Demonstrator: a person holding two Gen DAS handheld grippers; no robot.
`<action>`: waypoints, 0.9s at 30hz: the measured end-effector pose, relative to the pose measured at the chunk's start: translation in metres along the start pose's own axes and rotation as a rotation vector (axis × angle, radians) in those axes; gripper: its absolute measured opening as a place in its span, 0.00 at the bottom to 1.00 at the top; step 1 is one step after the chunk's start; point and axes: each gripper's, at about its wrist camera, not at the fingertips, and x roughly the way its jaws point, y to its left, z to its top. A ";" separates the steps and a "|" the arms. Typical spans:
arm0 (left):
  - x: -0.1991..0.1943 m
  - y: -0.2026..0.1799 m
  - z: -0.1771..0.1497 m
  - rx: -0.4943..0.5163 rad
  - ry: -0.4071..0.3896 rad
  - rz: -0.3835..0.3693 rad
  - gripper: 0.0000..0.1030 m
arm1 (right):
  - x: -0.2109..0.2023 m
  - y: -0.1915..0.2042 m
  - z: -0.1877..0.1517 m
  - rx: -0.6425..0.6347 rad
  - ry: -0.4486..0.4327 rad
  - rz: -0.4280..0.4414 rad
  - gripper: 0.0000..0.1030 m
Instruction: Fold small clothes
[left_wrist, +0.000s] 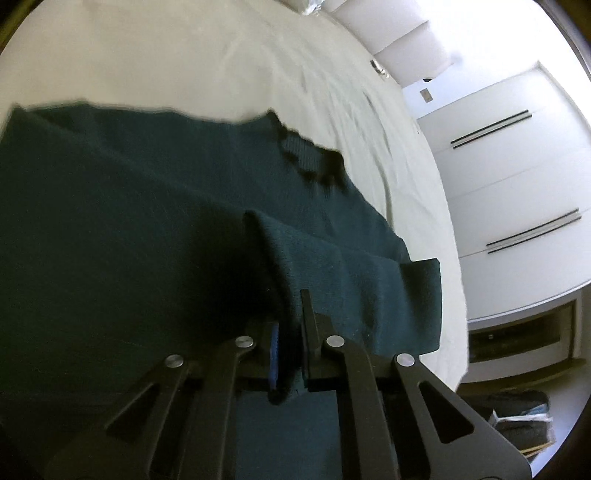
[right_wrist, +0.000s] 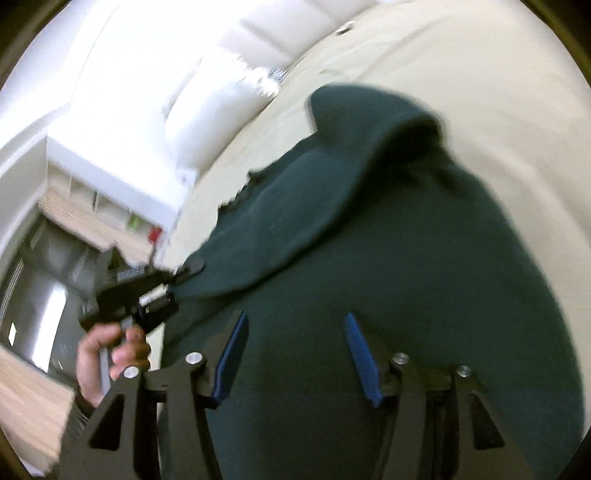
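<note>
On a pale bed (left_wrist: 221, 55), the left claw (left_wrist: 291, 332) pinches a fold of the dark green sweater (left_wrist: 129, 221) while the right claw (right_wrist: 295, 354) hovers spread above it (empty); carrying the pinched edge level should keep the fold square.

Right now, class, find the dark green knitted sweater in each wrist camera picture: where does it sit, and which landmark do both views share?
Left wrist view: the dark green knitted sweater fills the left and centre, a fold of it clamped in the left gripper.
Right wrist view: it fills the centre and right, beneath the open right gripper.
Shared landmark: the cream bedsheet.
</note>
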 end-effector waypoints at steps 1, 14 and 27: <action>-0.007 0.001 0.000 0.007 -0.015 0.009 0.07 | -0.002 -0.005 -0.001 0.009 -0.007 0.002 0.57; -0.024 0.046 0.009 -0.024 -0.062 0.102 0.07 | 0.004 -0.007 0.000 -0.007 -0.007 0.007 0.56; -0.012 0.048 0.000 0.030 -0.065 0.158 0.08 | -0.012 0.017 0.073 -0.029 -0.050 0.028 0.58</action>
